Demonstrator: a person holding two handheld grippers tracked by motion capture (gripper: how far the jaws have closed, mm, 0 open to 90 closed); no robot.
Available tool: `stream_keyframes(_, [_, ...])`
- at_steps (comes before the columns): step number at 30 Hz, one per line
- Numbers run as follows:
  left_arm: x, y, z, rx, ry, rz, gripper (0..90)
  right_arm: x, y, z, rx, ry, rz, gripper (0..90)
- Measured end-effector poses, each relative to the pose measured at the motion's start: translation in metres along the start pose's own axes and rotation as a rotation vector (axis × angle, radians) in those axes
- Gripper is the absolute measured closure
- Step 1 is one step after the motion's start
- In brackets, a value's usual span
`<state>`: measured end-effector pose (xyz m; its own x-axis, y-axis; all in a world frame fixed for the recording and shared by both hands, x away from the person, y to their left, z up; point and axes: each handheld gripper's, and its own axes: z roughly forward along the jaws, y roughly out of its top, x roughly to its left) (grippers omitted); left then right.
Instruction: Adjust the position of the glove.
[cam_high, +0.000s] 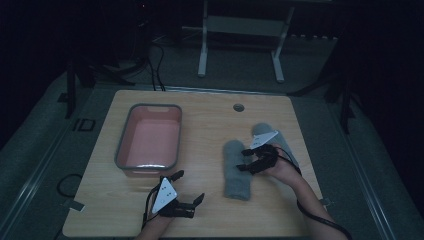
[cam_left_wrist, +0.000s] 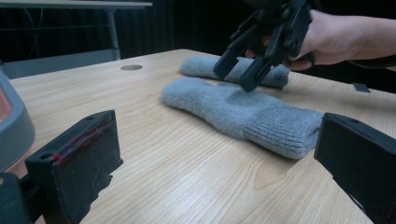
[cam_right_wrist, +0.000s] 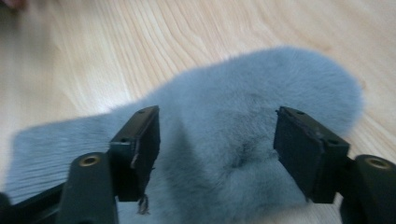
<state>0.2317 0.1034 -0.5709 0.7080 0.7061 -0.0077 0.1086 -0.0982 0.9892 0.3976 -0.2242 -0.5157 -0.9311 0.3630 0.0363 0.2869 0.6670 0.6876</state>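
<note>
1. A fuzzy grey knitted mitten (cam_high: 236, 171) lies flat on the pale wooden counter (cam_high: 205, 125), its ribbed cuff toward the person and its rounded tip pointing away.
2. A second grey knitted mitten (cam_high: 280, 140) lies just beside the first, on its right and a little farther from the person; whether the two touch cannot be told.
3. The right gripper (cam_high: 248, 159) hangs low over the first mitten, near its thumb side. Its jaws are released, spread apart, and in the right gripper view the mitten's fluffy surface (cam_right_wrist: 224, 135) lies beneath the gap between them, the pads not pressing on it.
4. In the left gripper view the right gripper (cam_left_wrist: 240, 70) points down at the first mitten (cam_left_wrist: 243, 109), with the second mitten (cam_left_wrist: 205, 65) behind it.
5. The left gripper (cam_high: 189, 187) sits to the left of the first mitten, close to the counter's near edge, its jaws released and wide with nothing between them.
6. A grey-rimmed rectangular plastic tub with a pink inside (cam_high: 126, 142) stands farther left of the first mitten, beyond the left gripper.
7. A small round hole (cam_high: 238, 107) in the counter lies beyond the first mitten, near the far edge.
</note>
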Motion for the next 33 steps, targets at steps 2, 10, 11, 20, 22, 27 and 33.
stream_keyframes(2, [0.0,0.0,0.0,0.0,0.0,0.001,0.7,0.003,-0.001,-0.011,-0.037,-0.027,0.001,33.0])
stream_keyframes(10, [0.0,0.0,0.0,-0.001,0.0,-0.001,0.6,-0.001,-0.013,-0.048,-0.108,-0.158,0.107,36.8])
stream_keyframes(11, [0.0,0.0,0.0,-0.002,0.0,-0.002,0.6,-0.003,-0.016,-0.052,-0.115,-0.171,0.128,36.8])
stream_keyframes(20, [0.0,0.0,0.0,-0.003,0.003,-0.005,0.6,-0.037,-0.046,-0.068,-0.124,-0.404,0.385,39.7])
stream_keyframes(22, [0.0,0.0,0.0,-0.003,0.003,-0.005,0.7,-0.043,-0.05,-0.068,-0.107,-0.438,0.411,39.6])
stream_keyframes(27, [0.0,0.0,0.0,-0.002,0.002,-0.006,0.7,-0.059,-0.058,-0.063,-0.094,-0.483,0.465,38.7])
stream_keyframes(33, [0.0,0.0,0.0,-0.002,0.002,-0.006,0.7,-0.07,-0.059,-0.049,-0.045,-0.498,0.477,37.1])
